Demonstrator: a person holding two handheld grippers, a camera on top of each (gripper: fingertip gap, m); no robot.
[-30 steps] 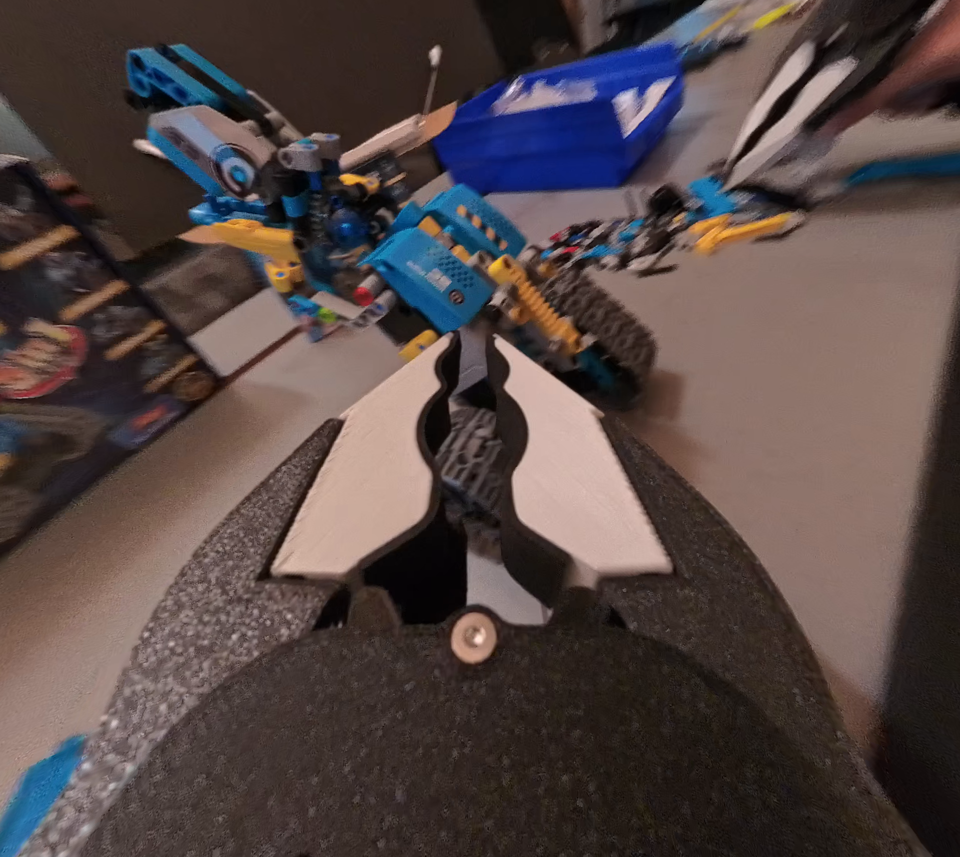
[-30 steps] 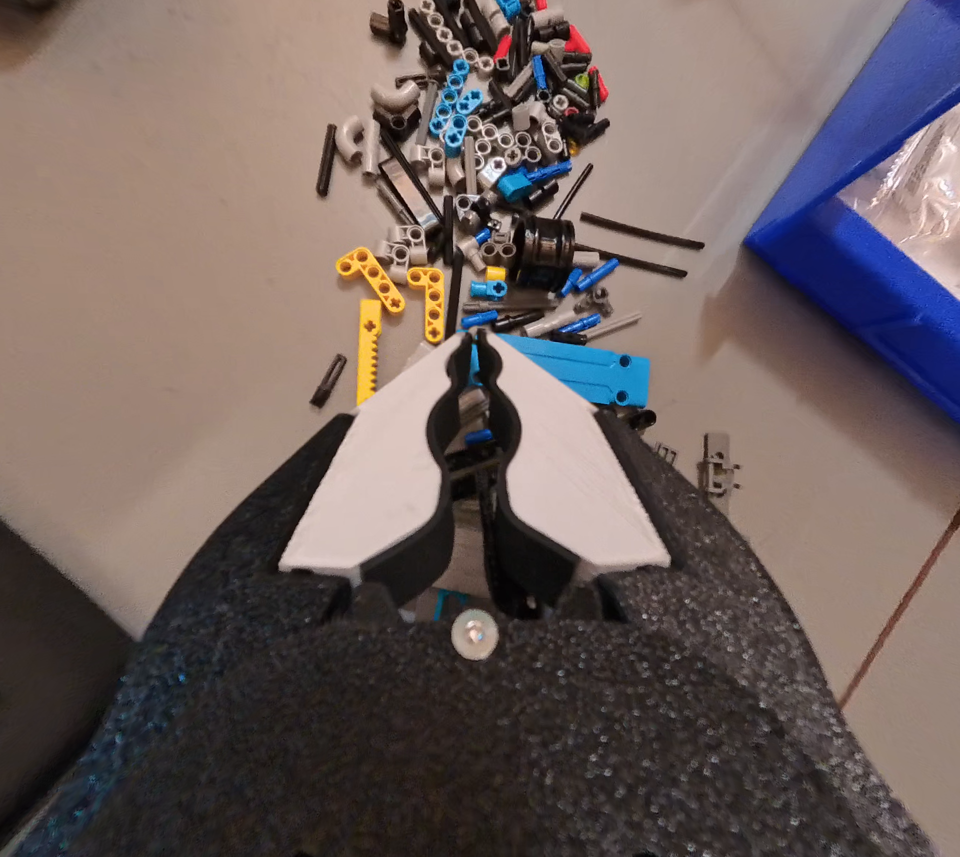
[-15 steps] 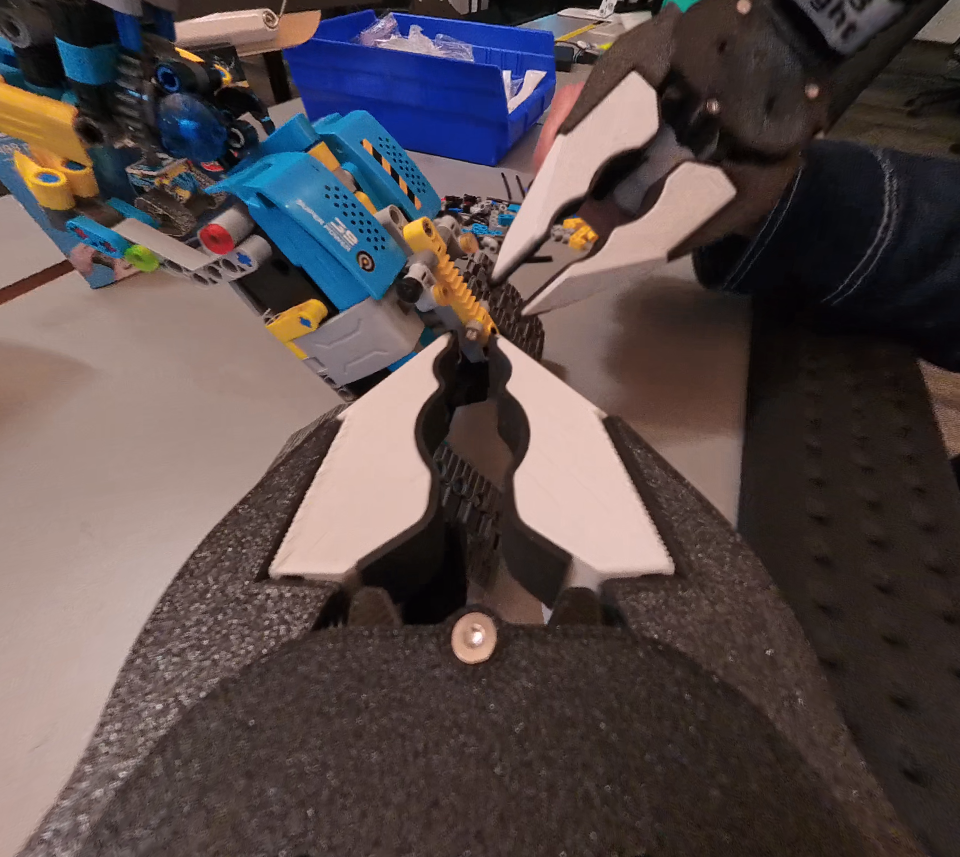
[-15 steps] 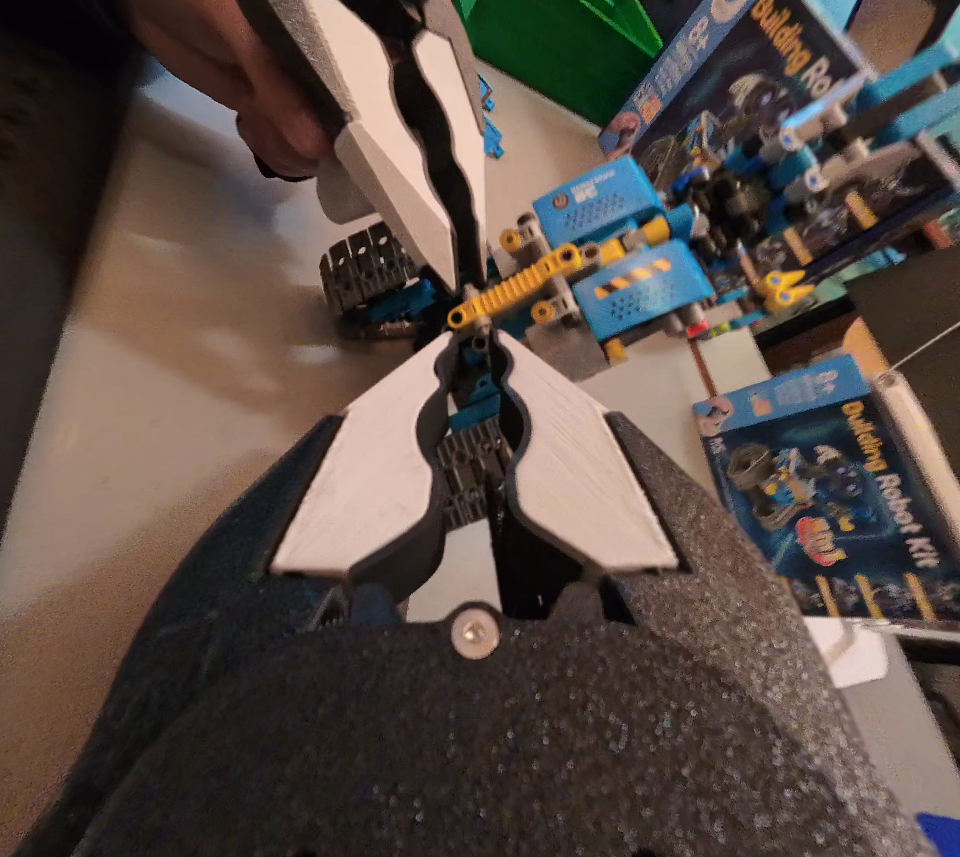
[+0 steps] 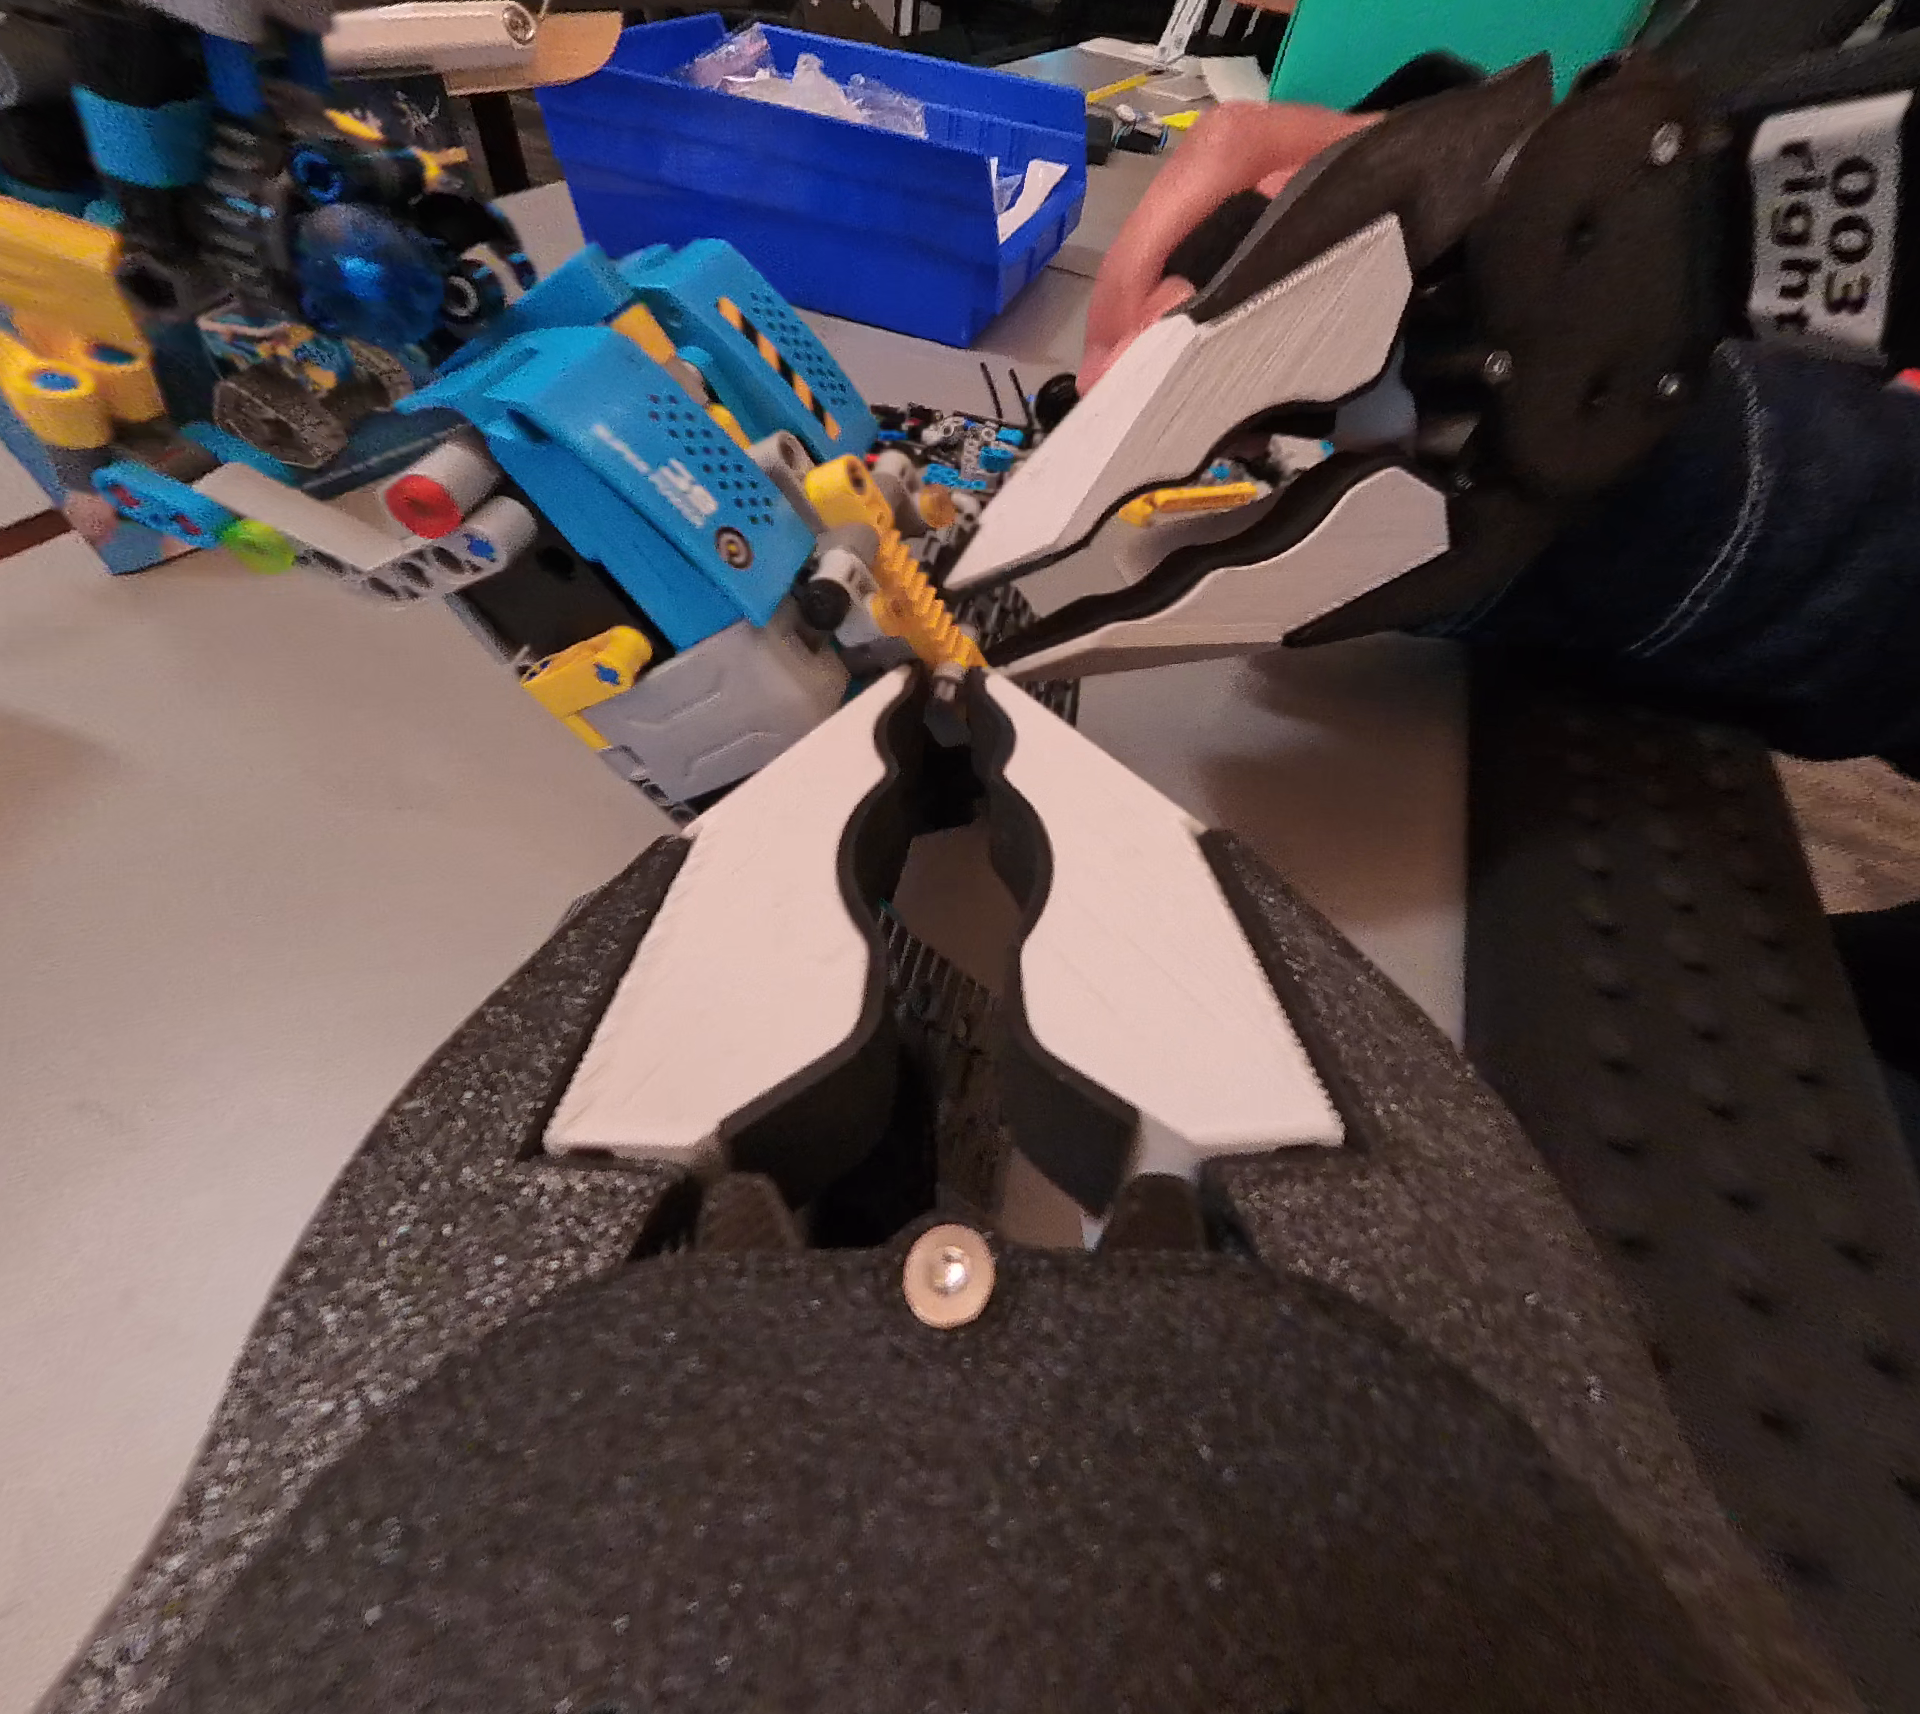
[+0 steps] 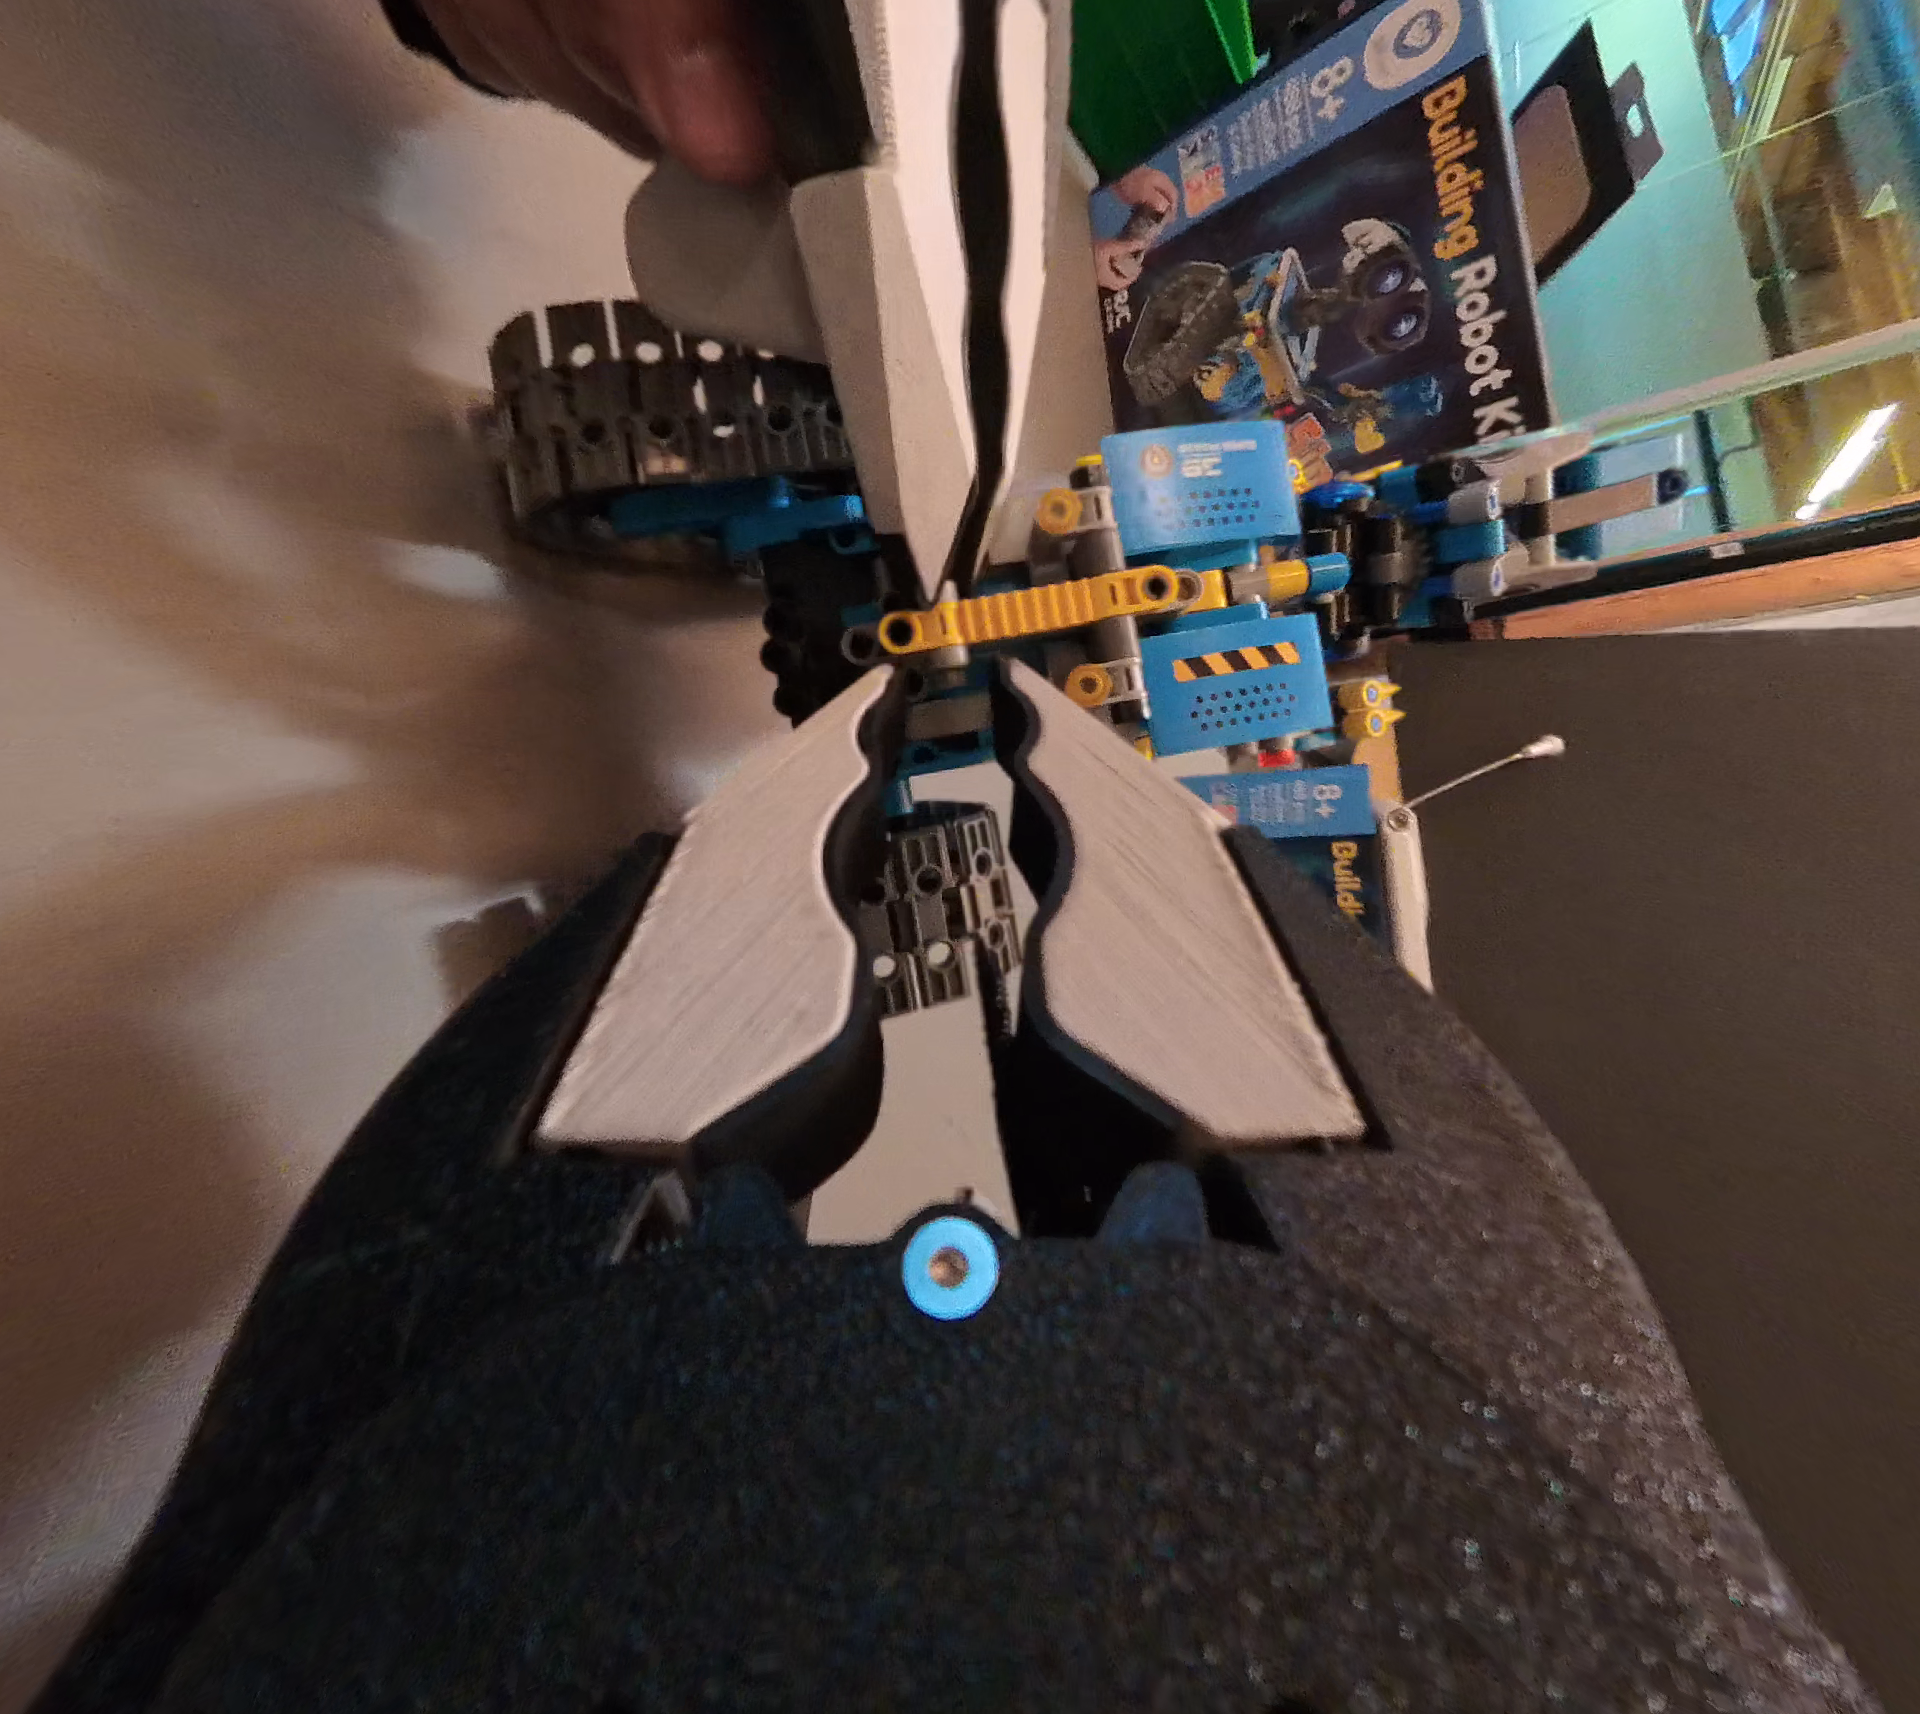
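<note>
On table (image 5: pixel 260 885), toy robot (image 5: pixel 634 469) just ahead of both grippers. Left gripper (image 5: pixel 943 685) narrowed around small grey peg below yellow toothed bar (image 6: pixel 1023 615). Right gripper (image 6: pixel 945 685) slightly open, beside bar. Blue bin (image 5: pixel 821 178) far behind; kit box (image 6: pixel 1340 262) beyond robot.

The right hand-held gripper (image 5: pixel 982 615) hides part of the tracked model's (image 5: pixel 665 490) tread. The loose parts pile (image 5: pixel 966 443) behind is too small to identify. The bench (image 6: pixel 208 521) is motion-blurred; the kit box (image 6: pixel 1340 282) is partly hidden.
</note>
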